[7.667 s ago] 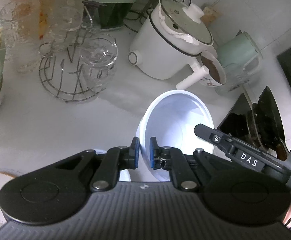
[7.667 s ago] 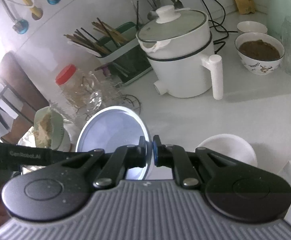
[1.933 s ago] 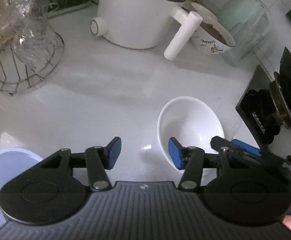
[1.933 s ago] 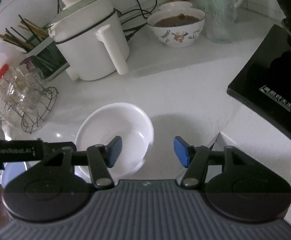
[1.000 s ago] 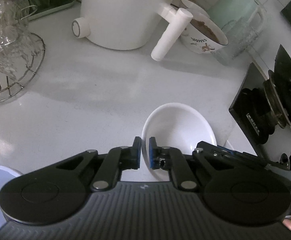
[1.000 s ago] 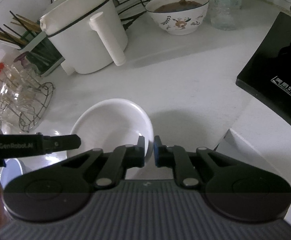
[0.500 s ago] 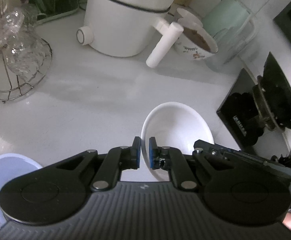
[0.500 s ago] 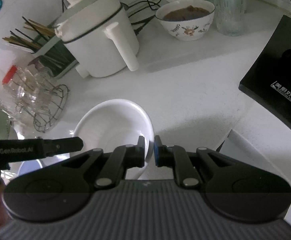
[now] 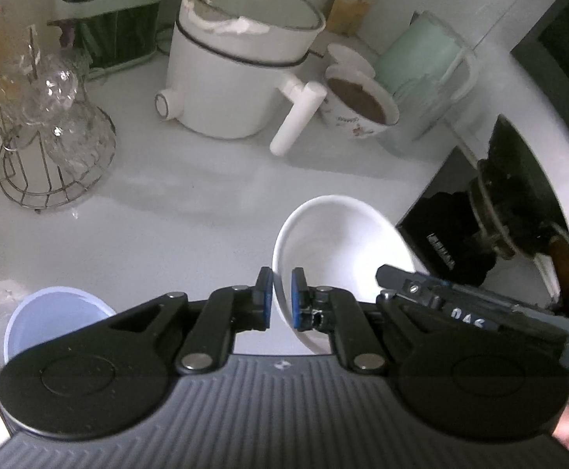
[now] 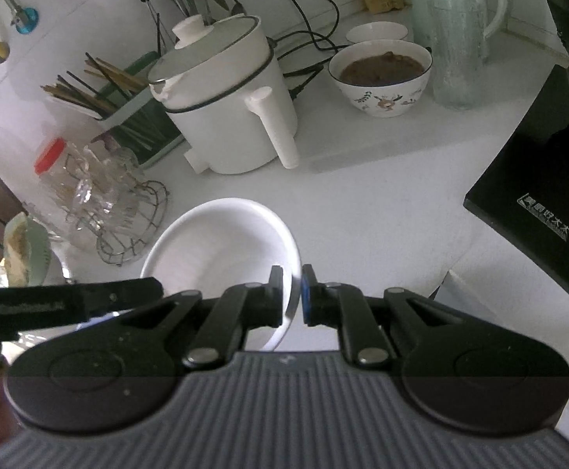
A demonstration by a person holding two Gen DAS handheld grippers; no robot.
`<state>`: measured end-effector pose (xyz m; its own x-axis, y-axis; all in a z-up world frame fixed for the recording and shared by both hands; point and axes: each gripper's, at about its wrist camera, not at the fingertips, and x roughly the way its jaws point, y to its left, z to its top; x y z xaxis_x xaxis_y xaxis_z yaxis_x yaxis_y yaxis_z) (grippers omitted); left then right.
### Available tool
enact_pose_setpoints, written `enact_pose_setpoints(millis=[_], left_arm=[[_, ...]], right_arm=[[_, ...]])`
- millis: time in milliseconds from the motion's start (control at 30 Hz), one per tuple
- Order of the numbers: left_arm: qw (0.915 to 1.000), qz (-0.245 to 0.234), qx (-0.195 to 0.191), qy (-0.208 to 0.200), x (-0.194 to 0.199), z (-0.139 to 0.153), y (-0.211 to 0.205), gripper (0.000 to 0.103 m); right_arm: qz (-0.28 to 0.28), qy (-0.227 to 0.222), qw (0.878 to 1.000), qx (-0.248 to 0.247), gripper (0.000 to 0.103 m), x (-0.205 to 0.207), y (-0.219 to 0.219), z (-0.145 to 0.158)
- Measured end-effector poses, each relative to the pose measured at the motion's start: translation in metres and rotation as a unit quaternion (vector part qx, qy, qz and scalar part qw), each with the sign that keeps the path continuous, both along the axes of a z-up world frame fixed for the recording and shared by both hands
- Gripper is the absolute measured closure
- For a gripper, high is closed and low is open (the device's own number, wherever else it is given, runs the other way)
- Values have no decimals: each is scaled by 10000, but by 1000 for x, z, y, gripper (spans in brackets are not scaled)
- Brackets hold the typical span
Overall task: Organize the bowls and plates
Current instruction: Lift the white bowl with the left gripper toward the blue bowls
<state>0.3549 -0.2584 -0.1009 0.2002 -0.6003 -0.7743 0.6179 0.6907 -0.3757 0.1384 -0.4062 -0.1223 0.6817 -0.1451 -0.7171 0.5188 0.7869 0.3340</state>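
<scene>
Fingers of left gripper [image 9: 282, 297] and right gripper [image 10: 293, 297] both clamped on opposite rim edges of white bowl [image 9: 343, 242], held above desk [image 9: 167, 211]. Bowl looks rigid, glazed, slippery, breakable; thin rim pinch risks slip, so keep level. Blue bowl [image 9: 50, 316] sits lower left.

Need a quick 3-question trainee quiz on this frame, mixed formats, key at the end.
1. True or false: both grippers pinch the rim of the same plain white ceramic bowl.
2. Which gripper holds its near-left rim: left gripper or right gripper?
3. Fill in: the pale blue plastic bowl sits on the ___.

Key: 1 true; 2 left gripper; 3 white countertop.
</scene>
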Motion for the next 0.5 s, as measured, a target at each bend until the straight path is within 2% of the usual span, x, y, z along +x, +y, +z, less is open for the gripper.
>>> enact_pose_setpoints(millis=[500], left_arm=[[9991, 309, -248, -179, -13, 32, 48, 92]], right_arm=[[373, -138, 9991, -132, 91, 3, 33, 26]])
